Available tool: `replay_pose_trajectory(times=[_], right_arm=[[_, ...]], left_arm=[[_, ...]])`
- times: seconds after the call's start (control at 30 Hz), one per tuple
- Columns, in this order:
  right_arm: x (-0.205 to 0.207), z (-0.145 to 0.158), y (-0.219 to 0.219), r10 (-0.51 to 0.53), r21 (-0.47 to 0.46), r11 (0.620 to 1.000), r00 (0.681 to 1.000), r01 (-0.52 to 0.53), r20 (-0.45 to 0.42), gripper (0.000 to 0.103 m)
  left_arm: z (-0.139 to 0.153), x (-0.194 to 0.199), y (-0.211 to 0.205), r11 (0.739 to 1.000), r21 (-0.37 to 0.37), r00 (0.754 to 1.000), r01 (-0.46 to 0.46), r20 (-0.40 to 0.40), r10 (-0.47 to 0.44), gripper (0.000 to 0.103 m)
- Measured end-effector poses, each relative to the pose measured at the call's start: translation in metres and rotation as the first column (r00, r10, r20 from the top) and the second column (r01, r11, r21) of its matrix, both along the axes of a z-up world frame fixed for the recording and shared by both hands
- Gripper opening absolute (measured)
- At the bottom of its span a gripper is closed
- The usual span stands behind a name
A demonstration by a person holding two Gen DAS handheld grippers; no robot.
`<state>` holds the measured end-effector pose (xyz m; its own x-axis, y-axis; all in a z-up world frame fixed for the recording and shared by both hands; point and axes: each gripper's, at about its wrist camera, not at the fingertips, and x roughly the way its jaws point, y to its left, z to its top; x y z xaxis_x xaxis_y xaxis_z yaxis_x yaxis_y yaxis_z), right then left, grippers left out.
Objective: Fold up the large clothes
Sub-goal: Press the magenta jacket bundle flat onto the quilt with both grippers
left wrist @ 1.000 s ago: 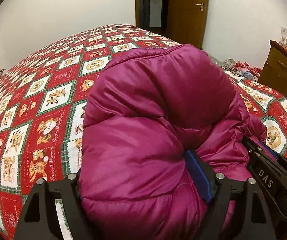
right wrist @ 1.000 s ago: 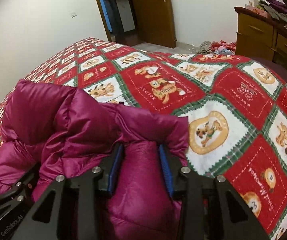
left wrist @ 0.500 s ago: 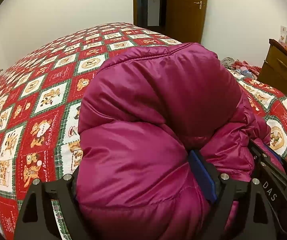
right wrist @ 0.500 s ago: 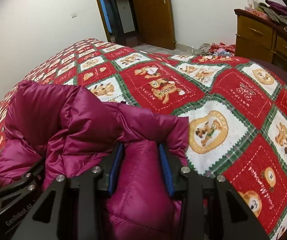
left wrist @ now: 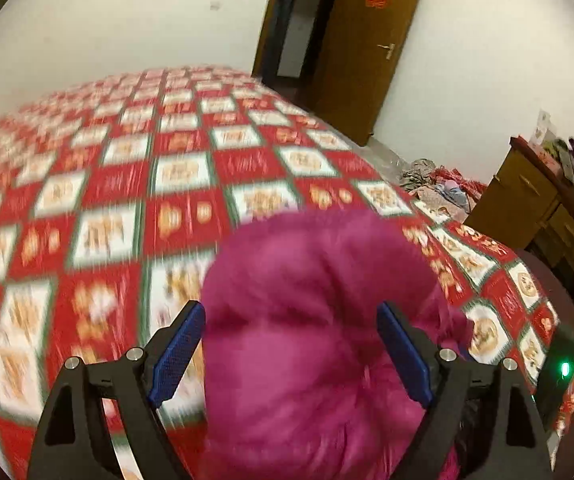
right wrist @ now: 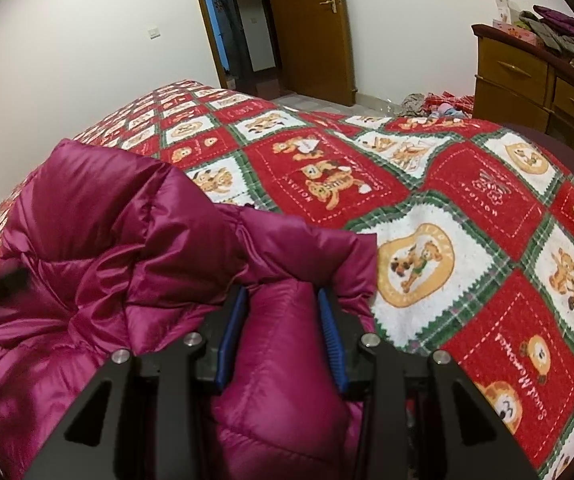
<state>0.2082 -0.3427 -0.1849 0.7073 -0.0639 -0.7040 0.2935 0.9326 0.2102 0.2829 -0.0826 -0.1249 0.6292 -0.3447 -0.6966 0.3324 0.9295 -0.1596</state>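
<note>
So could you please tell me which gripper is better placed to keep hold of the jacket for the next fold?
Right. The right gripper is clamped on the magenta puffer jacket; the left gripper is open, straddling a bulge.

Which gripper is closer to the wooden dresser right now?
Right. The right gripper, clamped on the magenta puffer jacket, sits on the side toward the dresser; the left gripper is further away across the jacket.

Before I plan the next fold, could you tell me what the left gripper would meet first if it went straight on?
Probably the puffy magenta jacket, bulging between the left gripper's fingers; depth is blurred.
</note>
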Motion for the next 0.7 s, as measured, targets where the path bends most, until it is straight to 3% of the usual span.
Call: replay_pose_trajectory(times=[0.17, 0.23, 0.47, 0.7], right_arm=[[0.0, 0.0, -0.001, 0.004, 0.006, 1.0, 1.0, -0.004, 0.009, 0.039], [0.001, -0.001, -0.002, 0.007, 0.009, 1.0, 1.0, -0.007, 0.011, 0.039], [0.003, -0.001, -0.003, 0.011, 0.022, 1.0, 1.0, -0.012, 0.011, 0.039], [0.009, 0.004, -0.004, 0.027, 0.023, 0.999, 0.999, -0.026, -0.044, 0.04]], left_arm=[[-0.016, 0.041, -0.024, 0.991, 0.129, 0.999, -0.028, -0.02, 0.031, 0.088], [-0.033, 0.048, -0.025, 0.99, 0.139, 0.997, -0.036, -0.065, 0.046, 0.088], [-0.061, 0.054, -0.036, 0.977, 0.211, 0.996, -0.029, -0.071, 0.045, 0.09], [-0.064, 0.051, -0.036, 0.974, 0.224, 0.997, -0.037, -0.058, 0.051, 0.091]])
